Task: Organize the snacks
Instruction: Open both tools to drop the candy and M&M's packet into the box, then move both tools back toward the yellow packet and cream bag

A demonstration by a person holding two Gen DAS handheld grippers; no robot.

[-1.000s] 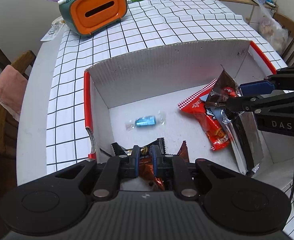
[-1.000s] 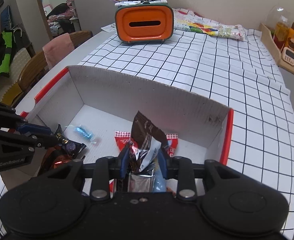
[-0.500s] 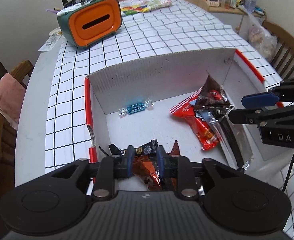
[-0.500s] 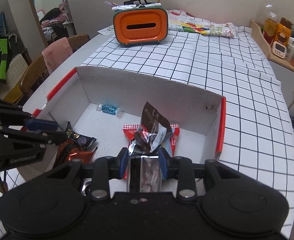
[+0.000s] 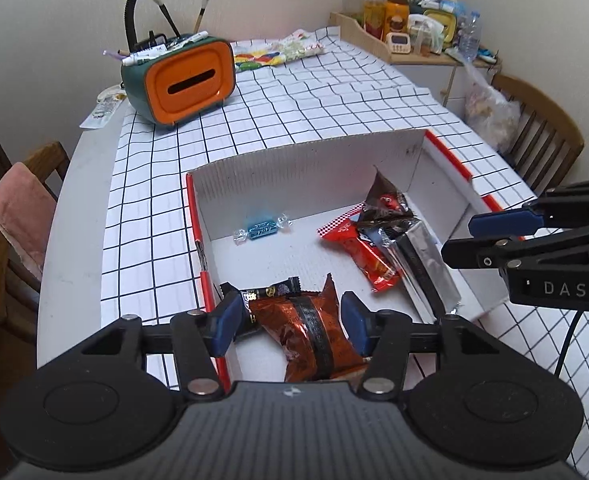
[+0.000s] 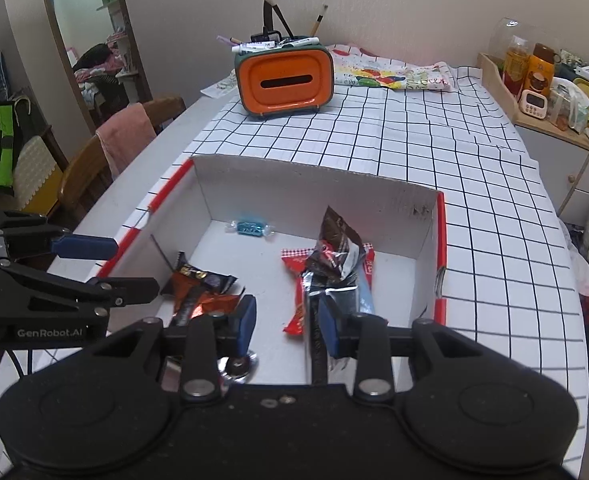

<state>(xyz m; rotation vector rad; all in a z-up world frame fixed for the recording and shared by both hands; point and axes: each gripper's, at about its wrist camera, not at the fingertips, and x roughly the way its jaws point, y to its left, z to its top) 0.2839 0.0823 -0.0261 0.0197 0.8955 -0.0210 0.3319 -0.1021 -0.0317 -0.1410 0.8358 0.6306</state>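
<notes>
White corrugated cardboard forms the open box [image 5: 294, 176], red along its rim. In the left wrist view, the left gripper [image 5: 291, 322] tilts down over the box's near edge. Its jaws have just been opening and now stand well apart. The orange-brown snack packet [image 5: 314, 336] lies loose between them on the box floor, with neither pad pressing on it. The right gripper [image 5: 458, 239] hangs outside the box's right wall, clear of the silver-and-brown packet [image 5: 422, 256] inside.

In the right wrist view, the right gripper [image 6: 287, 322] slants down at the box's near side. Its jaws are narrowly parted and clamp nothing. The silver-and-brown packet [image 6: 336, 256] rests on the box floor, running in beside the right pad. The left gripper [image 6: 134, 266] hovers over the box's left wall.
</notes>
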